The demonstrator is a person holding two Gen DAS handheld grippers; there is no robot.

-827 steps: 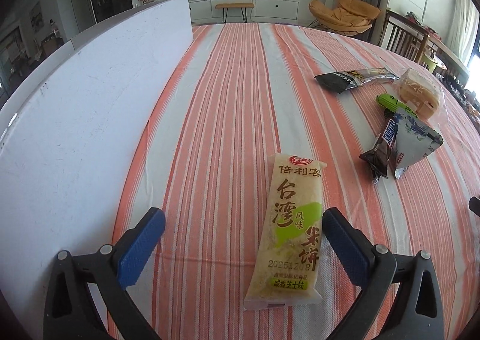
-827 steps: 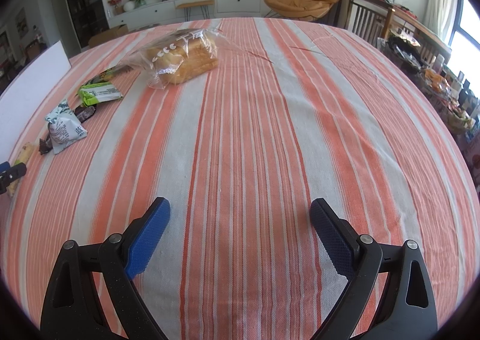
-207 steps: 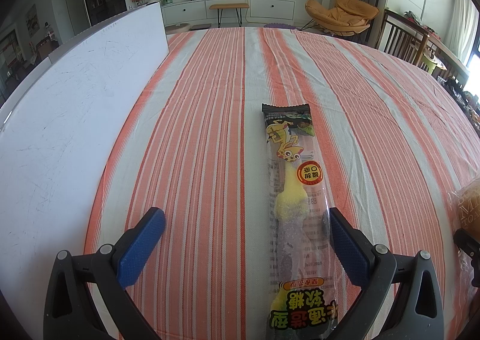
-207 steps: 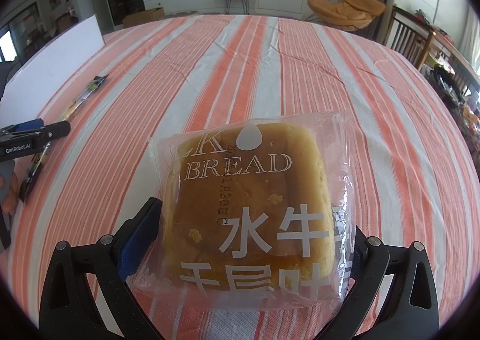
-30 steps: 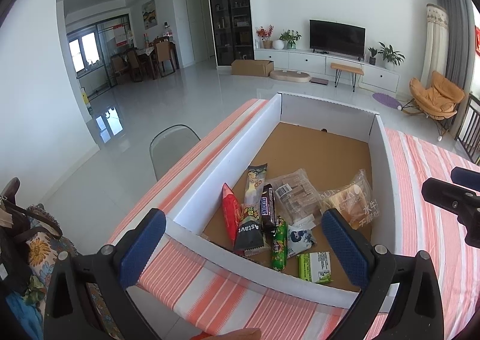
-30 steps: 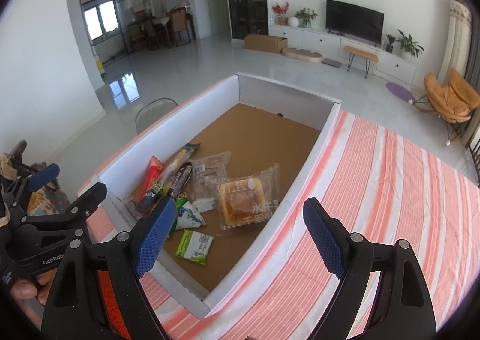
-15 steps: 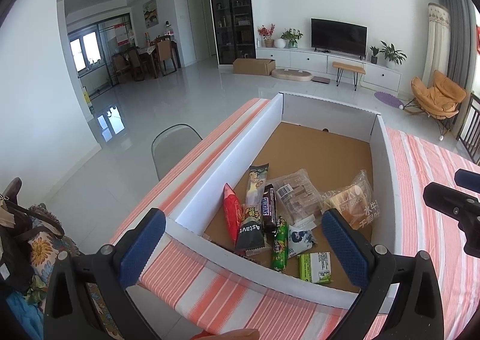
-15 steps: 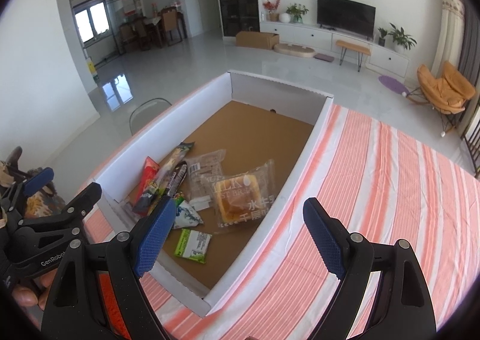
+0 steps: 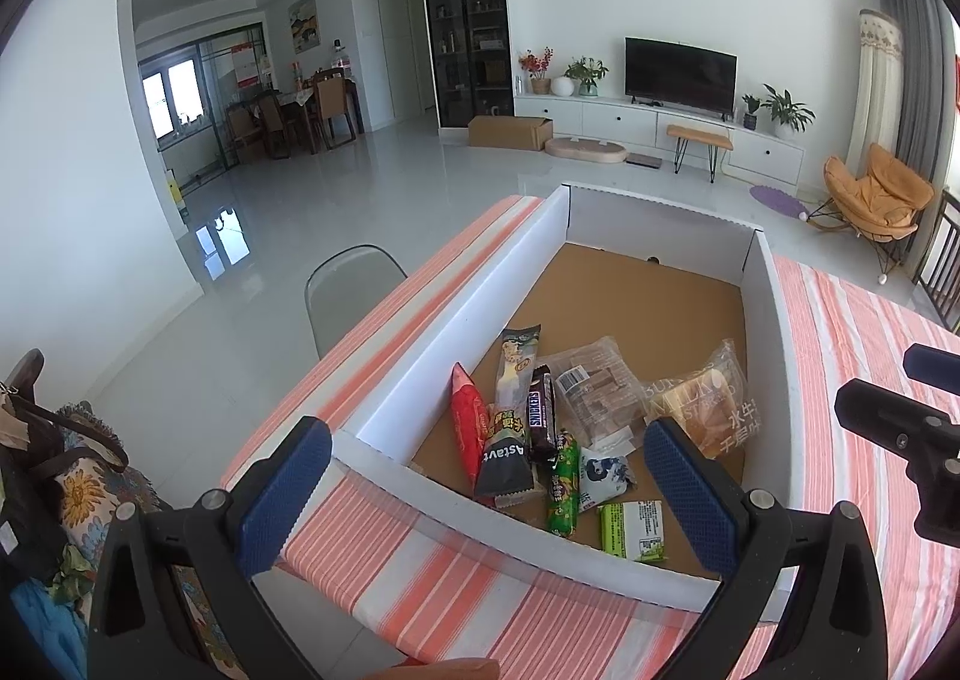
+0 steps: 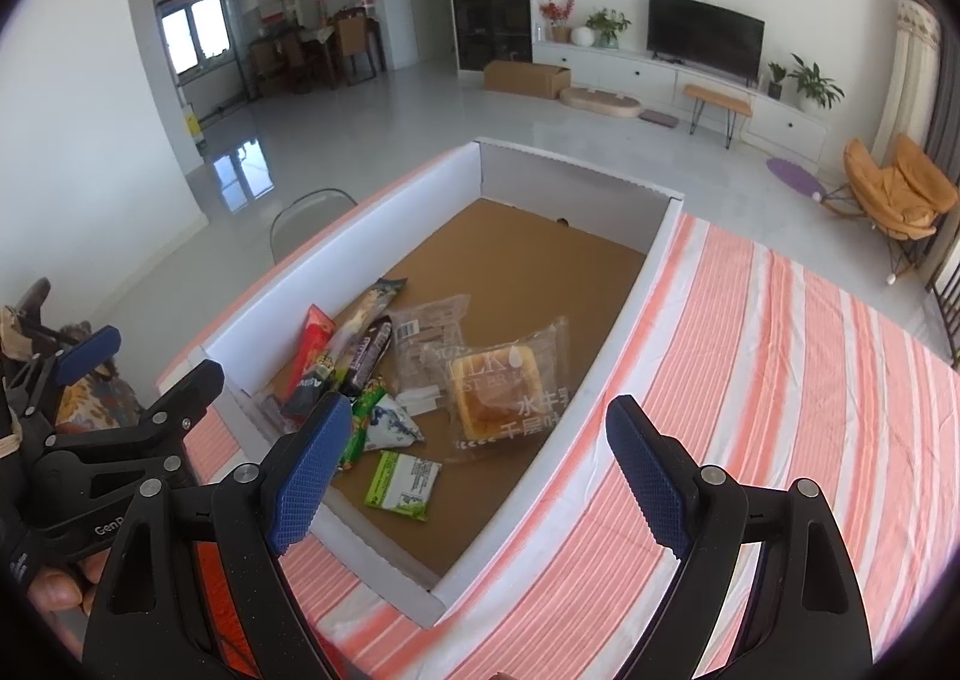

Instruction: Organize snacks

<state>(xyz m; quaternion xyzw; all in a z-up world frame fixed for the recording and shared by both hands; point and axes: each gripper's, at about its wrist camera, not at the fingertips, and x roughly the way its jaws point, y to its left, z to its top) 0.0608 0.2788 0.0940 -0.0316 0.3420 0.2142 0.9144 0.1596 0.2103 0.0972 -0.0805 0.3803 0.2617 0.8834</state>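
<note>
Both grippers empty and hovering above the near end of the box (image 9: pixel 462 314). Left gripper (image 9: pixel 486 491) has its jaws spread wide, nothing between the pads; right gripper (image 10: pixel 480 455) the same, wide apart and clear of everything. All the snacks I can see sit inside the box, bunched at its near end; the far half of the brown floor is bare. The striped tablecloth (image 10: pixel 750 356) to the right of the box shows no snacks in either view, so my read is the collecting is done or close to it. Key relation: the snack pile lies ahead of and below both grippers, over the near wall of the box. The box's long axis runs away from me, near to far. The long packs, namely the red stick pack (image 9: pixel 467 422), the Astavt pack (image 9: pixel 503 449), the Snickers bar (image 9: pixel 540 410) and the green candy tube (image 9: pixel 563 485), lie roughly along that axis, side by side on the left. The bread bag (image 10: pixel 510 380) is on the right side of the pile, just inside the right wall, and lines up between my right jaws, so the right hand is nearer to it. The left hand is nearer to the long packs. The clear biscuit bag (image 9: pixel 591 383) sits between the two groups, and the small green packet (image 10: pixel 405 479) is nearest to me. Any tidying reach would go down and forward over the near wall.
</note>
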